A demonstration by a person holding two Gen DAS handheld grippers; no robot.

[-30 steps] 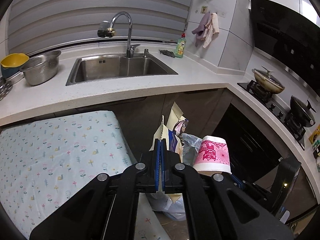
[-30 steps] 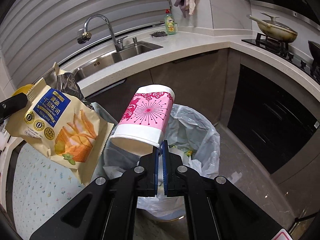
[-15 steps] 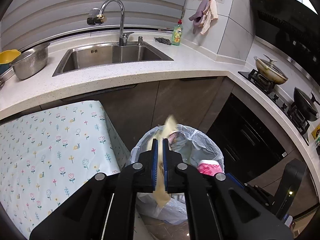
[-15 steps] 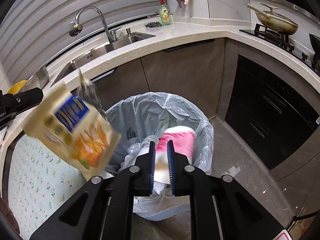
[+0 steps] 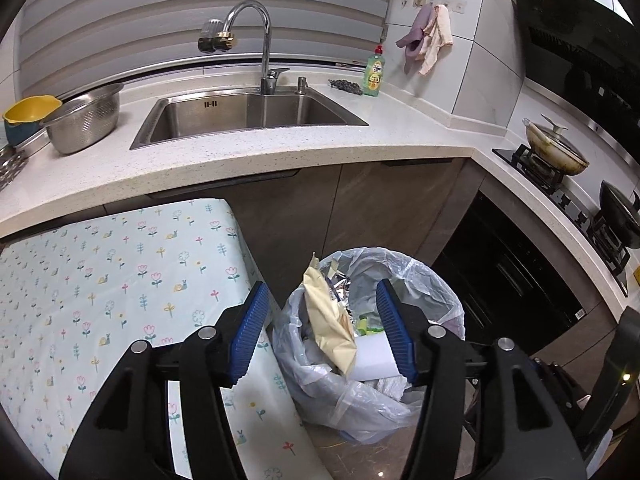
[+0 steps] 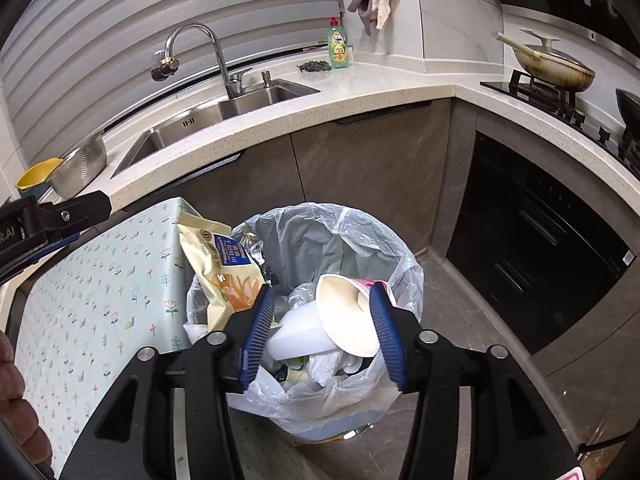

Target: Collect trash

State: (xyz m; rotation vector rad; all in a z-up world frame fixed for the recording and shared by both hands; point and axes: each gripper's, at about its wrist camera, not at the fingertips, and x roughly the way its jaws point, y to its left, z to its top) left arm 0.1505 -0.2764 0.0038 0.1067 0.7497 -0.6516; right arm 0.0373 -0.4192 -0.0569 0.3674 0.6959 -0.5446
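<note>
Two items in lined bin [image 6: 404, 264]: snack bag [image 6: 216, 264], paper cup [image 6: 344, 316].

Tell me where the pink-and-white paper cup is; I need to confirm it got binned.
The pink-and-white paper cup lies on its side inside the bag-lined trash bin, right of the yellow snack bag in the right wrist view.

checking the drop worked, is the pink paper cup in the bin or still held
In the bin: the pink paper cup lies tipped on the trash inside the bin liner, touching no pad.
</note>
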